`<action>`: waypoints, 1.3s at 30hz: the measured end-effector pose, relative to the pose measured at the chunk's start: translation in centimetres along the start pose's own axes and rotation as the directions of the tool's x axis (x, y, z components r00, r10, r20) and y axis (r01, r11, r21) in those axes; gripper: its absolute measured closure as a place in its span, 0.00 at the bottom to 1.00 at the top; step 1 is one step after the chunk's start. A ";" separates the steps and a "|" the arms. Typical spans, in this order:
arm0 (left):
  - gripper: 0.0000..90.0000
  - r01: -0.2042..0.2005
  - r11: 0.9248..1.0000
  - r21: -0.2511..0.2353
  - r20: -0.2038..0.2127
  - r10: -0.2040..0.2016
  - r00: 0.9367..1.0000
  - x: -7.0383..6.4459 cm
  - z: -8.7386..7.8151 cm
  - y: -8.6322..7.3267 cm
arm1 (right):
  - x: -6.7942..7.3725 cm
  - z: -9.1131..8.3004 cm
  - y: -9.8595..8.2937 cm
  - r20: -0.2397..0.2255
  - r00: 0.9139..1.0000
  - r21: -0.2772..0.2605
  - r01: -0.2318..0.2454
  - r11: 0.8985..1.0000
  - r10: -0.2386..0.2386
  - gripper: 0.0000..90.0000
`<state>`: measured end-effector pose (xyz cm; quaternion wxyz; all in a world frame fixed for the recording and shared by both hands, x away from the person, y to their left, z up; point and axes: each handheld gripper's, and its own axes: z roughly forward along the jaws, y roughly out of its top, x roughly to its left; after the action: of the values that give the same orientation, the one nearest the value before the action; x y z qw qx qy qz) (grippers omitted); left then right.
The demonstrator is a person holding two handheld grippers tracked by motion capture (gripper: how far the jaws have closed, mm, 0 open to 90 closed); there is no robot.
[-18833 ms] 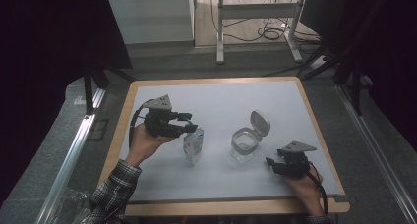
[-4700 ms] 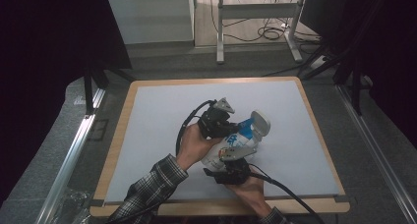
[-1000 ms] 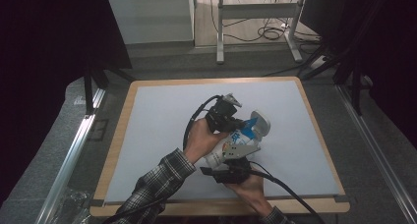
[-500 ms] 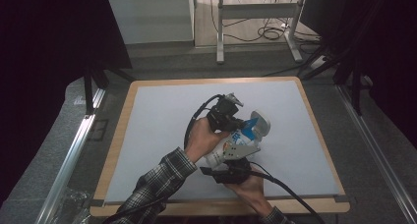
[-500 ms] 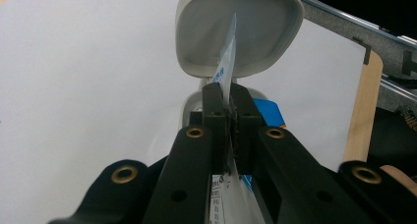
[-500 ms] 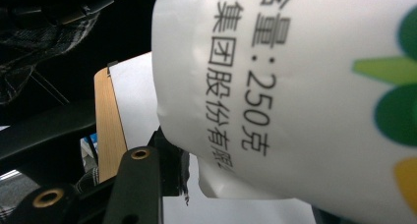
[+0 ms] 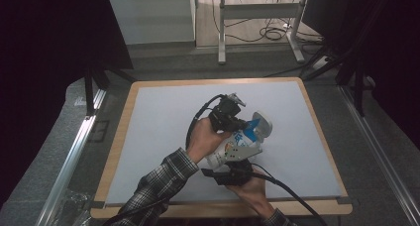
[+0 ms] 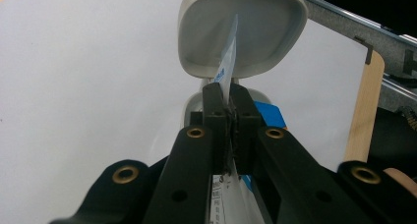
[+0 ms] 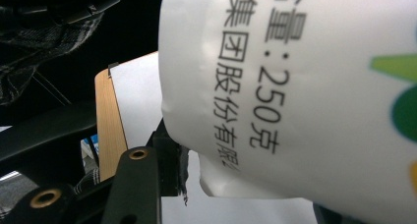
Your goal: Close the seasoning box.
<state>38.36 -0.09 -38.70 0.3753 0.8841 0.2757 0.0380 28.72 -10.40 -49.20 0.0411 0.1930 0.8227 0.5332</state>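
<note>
High view: near the middle of the white table mat (image 7: 163,132), both grippers hold a white printed pouch (image 7: 233,149) tilted over a lidded container (image 7: 261,126). The left gripper (image 7: 236,122), held in the left hand (image 7: 204,138), grips the pouch at its upper end, beside the container's raised lid. The right gripper (image 7: 229,172), held in the right hand (image 7: 250,186) at the near edge of the mat, is at the pouch's lower end.

Left gripper view: the two black jaws are closed together on the thin top edge of the pouch (image 8: 227,67), which stands edge-on in front of the open, rounded lid (image 8: 246,27).

Right gripper view: the pouch (image 9: 305,96), printed with black characters and "250", lies across the jaws. One jaw presses against its lower edge; the other is hidden, so whether the jaws are clamped cannot be told.
</note>
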 end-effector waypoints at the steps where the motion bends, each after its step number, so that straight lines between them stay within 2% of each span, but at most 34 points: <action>1: 0.98 0.002 1.000 -0.001 0.001 -0.002 1.000 0.0 0.0 0.0 | 0.0 0.0 0.0 0.000 1.000 0.000 0.000 1.000 0.000 0.60; 21: 0.98 -0.001 1.000 0.011 0.002 0.001 1.000 0.1 0.0 0.2 | 0.2 0.0 0.0 0.003 1.000 -0.001 0.010 1.000 -0.010 0.60; 39: 0.98 0.001 1.000 0.017 0.007 -0.001 1.000 0.1 0.0 0.3 | 0.2 -0.1 0.0 0.019 1.000 -0.001 0.011 1.000 -0.011 0.68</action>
<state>38.58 -0.24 -38.51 0.3688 0.8872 0.2753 0.0326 28.49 -10.37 -49.09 0.0518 0.1936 0.8231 0.5314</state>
